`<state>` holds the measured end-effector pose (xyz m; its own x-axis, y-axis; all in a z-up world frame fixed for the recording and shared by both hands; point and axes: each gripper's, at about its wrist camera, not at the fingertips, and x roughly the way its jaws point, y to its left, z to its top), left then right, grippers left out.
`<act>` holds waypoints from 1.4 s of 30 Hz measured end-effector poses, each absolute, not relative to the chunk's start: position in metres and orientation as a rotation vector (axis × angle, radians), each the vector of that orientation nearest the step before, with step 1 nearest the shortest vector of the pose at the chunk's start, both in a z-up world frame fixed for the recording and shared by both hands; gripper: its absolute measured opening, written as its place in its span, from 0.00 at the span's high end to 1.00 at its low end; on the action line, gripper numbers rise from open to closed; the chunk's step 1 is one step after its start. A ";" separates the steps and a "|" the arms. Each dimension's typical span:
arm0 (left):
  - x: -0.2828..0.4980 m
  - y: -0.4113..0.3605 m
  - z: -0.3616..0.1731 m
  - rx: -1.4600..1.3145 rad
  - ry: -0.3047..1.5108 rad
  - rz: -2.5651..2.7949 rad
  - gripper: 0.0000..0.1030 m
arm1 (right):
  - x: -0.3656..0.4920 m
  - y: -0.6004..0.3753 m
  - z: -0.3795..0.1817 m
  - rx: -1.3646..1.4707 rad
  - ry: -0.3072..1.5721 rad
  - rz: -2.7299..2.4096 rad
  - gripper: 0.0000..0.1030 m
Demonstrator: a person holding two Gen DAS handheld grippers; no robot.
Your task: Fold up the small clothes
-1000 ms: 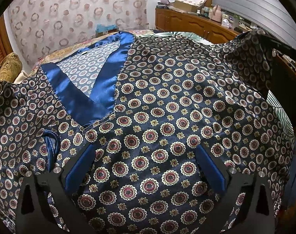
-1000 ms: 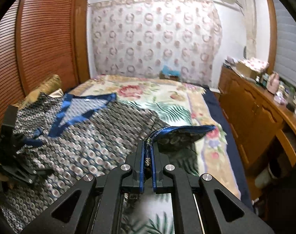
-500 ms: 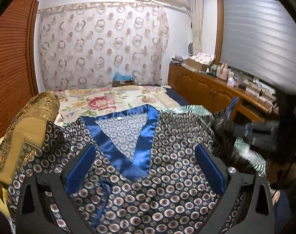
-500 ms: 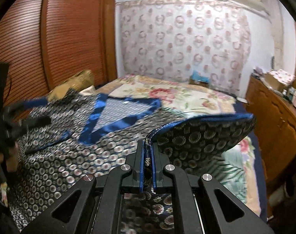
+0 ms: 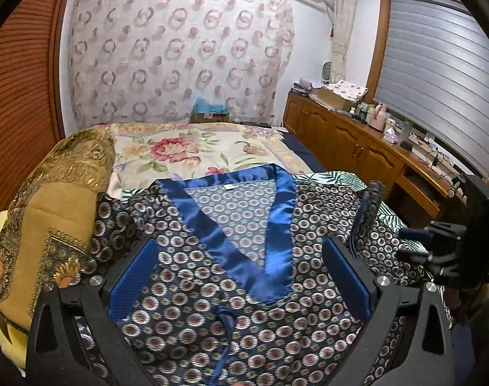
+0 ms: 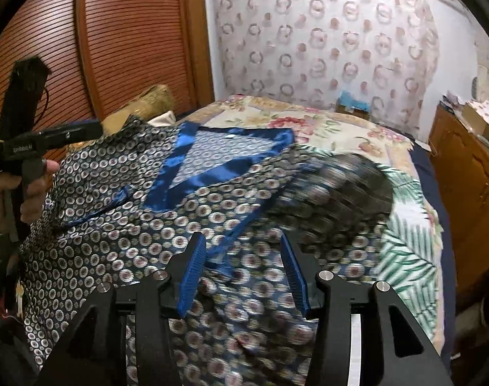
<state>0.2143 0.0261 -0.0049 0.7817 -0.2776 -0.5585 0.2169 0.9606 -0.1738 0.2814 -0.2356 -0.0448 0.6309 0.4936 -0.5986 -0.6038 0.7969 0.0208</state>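
Right hand-held gripper [image 6: 244, 267]: we saw its jaws opening, blue pads apart, the patterned cloth lying below them and no longer pinched.
Left hand-held gripper [image 5: 241, 273]: we saw it spread wide above the garment, nothing between its pads; in the right view a hand [image 6: 25, 189] held it at the far left.
Top [image 5: 212, 289]: we found the dark satin top with ring medallions spread front-up on the bed [image 5: 180, 148], its blue V-neck [image 5: 231, 225] pointing toward us.
Sleeve [image 6: 334, 189]: we saw it blurred, folded in over the top's right side.
Pillow [image 5: 51, 218]: we noted a gold one beside the top's left shoulder.
Cabinet [image 5: 357, 148]: we saw it along the bed's right side.
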 end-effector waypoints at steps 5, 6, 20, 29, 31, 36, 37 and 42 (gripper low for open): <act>0.218 0.045 -0.006 -0.089 0.639 -0.261 0.01 | 0.303 -0.274 -0.047 -0.175 0.656 0.524 0.52; 0.218 0.047 -0.005 -0.075 0.643 -0.258 0.01 | 0.311 -0.278 -0.049 -0.169 0.671 0.501 0.52; 0.227 0.087 -0.020 0.086 0.751 -0.187 0.07 | 0.419 -0.261 -0.091 -0.130 0.806 0.352 0.52; 0.244 0.108 -0.029 0.102 0.809 -0.207 0.40 | 0.419 -0.259 -0.099 -0.160 0.784 0.348 0.51; 0.248 0.103 -0.029 0.117 0.814 -0.227 0.43 | 0.417 -0.260 -0.098 -0.165 0.783 0.344 0.51; 0.269 0.093 -0.041 0.174 0.881 -0.213 0.50 | 0.414 -0.261 -0.096 -0.170 0.782 0.342 0.51; 0.272 0.092 -0.044 0.189 0.891 -0.201 0.50 | 0.414 -0.261 -0.096 -0.172 0.782 0.341 0.51; 0.280 0.102 -0.051 0.183 0.931 -0.188 0.79 | 0.413 -0.261 -0.095 -0.172 0.782 0.343 0.51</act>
<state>0.2801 0.1018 -0.0512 0.5830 -0.0815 -0.8084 0.2391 0.9681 0.0748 0.4133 -0.2611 -0.0947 0.6580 0.2378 -0.7145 -0.3639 0.9311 -0.0253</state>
